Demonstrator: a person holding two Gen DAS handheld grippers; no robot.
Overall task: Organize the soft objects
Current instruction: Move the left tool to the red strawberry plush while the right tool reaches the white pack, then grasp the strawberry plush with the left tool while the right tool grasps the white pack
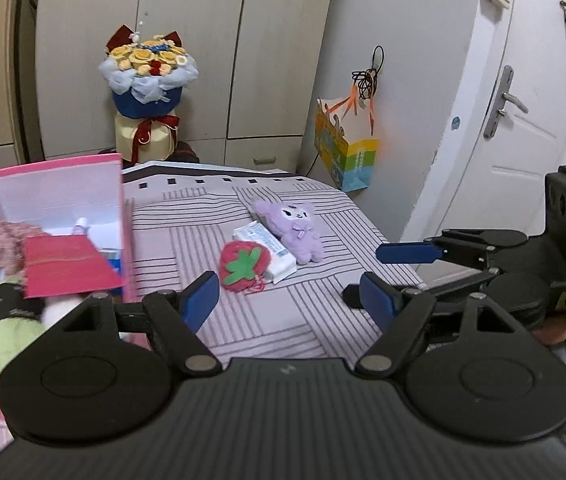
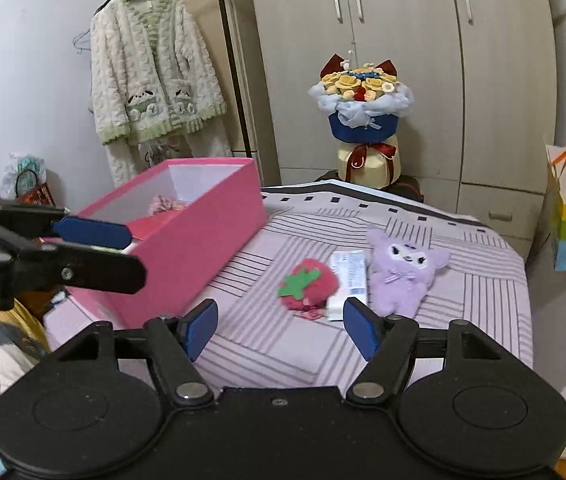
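Left gripper [image 1: 291, 300]: fingers spread wide, nothing between them, held above the near part of the bed [image 1: 243, 332] beside the pink box [image 1: 55, 172]. Seen from the right wrist camera it sits at the left, over the box's near end.

Right gripper [image 2: 280, 326]: fingers spread wide, empty, held above the near edge of the bed with the three loose items just ahead of it.

Pink box: stands on the left side of the bed, open at the top, long axis running from the near left toward the far edge. Inside lie a pink fuzzy item [image 1: 5, 242], a red cloth piece [image 1: 67, 266] and further soft things, not all identifiable.

Strawberry plush [image 1: 245, 266]: lies flat near the middle of the bed, right of the box and clear of it. Green leaf faces up; the leaf end points toward the box in the right wrist view.

Tissue pack [image 1: 265, 246]: lies flat, touching the strawberry on one side and the purple plush on the other. Long axis runs near to far, slightly slanted.

Purple plush [image 1: 295, 228]: lies on its back, face up, head toward the far edge, legs toward the near edge. It is the item closest to the right edge of the bed.

Beyond the far edge stands a bouquet [image 2: 363, 108] before the wardrobe [image 2: 403, 40].
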